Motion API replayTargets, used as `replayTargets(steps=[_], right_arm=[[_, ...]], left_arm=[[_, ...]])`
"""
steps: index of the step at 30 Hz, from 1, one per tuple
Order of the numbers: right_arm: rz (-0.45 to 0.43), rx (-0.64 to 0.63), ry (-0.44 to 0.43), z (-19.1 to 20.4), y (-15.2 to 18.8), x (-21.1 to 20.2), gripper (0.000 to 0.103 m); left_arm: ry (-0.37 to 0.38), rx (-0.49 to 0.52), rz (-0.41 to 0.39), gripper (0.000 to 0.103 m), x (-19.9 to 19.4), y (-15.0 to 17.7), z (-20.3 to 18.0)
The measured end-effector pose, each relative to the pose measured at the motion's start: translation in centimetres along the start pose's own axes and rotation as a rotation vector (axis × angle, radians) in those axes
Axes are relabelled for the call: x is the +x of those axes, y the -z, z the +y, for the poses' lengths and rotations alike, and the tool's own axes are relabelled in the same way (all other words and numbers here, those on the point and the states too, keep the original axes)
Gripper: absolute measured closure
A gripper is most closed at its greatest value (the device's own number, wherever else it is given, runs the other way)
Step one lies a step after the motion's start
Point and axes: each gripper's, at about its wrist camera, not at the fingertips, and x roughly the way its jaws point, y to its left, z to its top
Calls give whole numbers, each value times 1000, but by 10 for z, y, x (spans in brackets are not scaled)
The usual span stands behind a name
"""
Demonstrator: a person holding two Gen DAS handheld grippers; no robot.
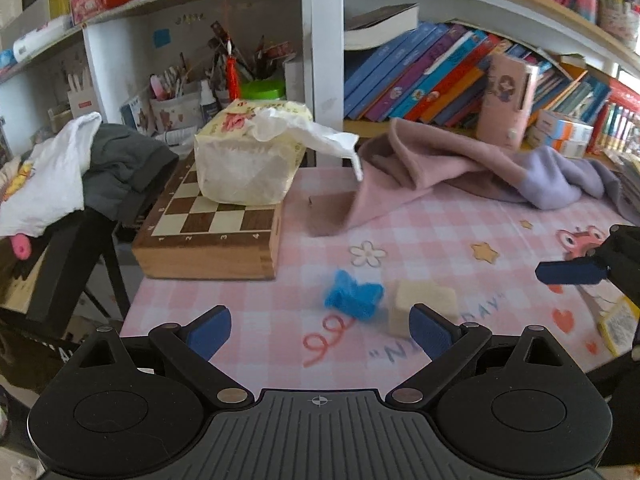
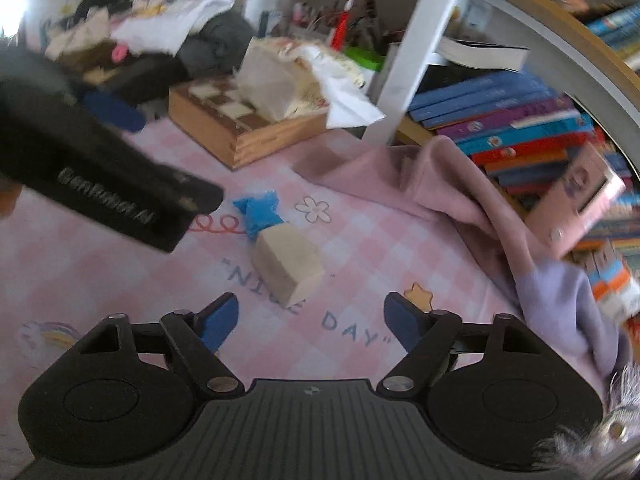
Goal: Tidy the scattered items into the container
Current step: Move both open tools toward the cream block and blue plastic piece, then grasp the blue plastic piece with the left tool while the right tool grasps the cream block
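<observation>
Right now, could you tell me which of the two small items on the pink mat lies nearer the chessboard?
The crumpled blue item; the pale wooden block lies beside it, farther from the chessboard.

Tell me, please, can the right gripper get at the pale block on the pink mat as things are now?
Probably yes. The right gripper has its jaws open and empty, and the pale block lies just ahead of them on the pink mat. Only the blue crumpled piece touches the block's far end.
</observation>
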Motion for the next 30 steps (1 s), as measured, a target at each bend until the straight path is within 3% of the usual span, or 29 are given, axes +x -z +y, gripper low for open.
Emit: replayTargets(steps=[4,10,15,19,26,30], right_arm=[[5,-35,-45,4,-6,23,39],[-16,-82,-86,7,-13,56,45],[16,-47,-107,-1,-13,67,69],[88,8,-77,-10,-11,58,76],[129,105,-66,-24,6,38,77],[123,135,-60,-24,9,33,77]], left_arm=[[-6,35,33,8,26,-3,0],[41,-11,81,10,50,-8,9],[74,10,97,12,65,-13,7],[95,30,108,16,80,-18,-1],[124,90,124,34,103,-17,-22],[129,127,117,53,104,-13,-29]])
